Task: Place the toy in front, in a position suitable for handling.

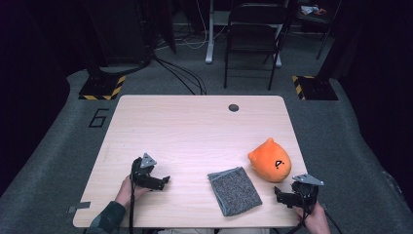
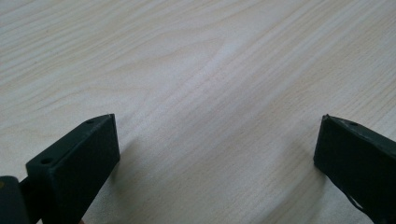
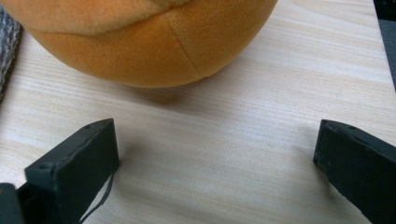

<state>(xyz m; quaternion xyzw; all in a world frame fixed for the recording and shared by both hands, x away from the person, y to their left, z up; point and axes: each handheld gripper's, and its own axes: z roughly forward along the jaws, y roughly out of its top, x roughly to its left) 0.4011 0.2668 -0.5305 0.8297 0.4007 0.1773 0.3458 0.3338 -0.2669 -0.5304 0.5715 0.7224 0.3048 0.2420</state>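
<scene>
An orange round plush toy (image 1: 270, 160) with a small black face lies near the table's right edge; its underside bulges close ahead in the right gripper view (image 3: 140, 37). Left of it a grey flat felt pouch (image 1: 234, 190) rests near the front edge, and a sliver of it (image 3: 7, 46) reaches the left border of the right gripper view. My right gripper (image 1: 285, 196) rests on the table just in front of the toy, jaws wide apart and empty (image 3: 217, 140). My left gripper (image 1: 163, 181) lies at the front left, open over bare wood (image 2: 217, 135).
The light wooden table (image 1: 195, 126) has a dark cable hole (image 1: 234, 107) at its far side. Beyond it stand a black chair (image 1: 253, 34) and striped floor bases (image 1: 102, 87) on grey carpet, with cables trailing across it.
</scene>
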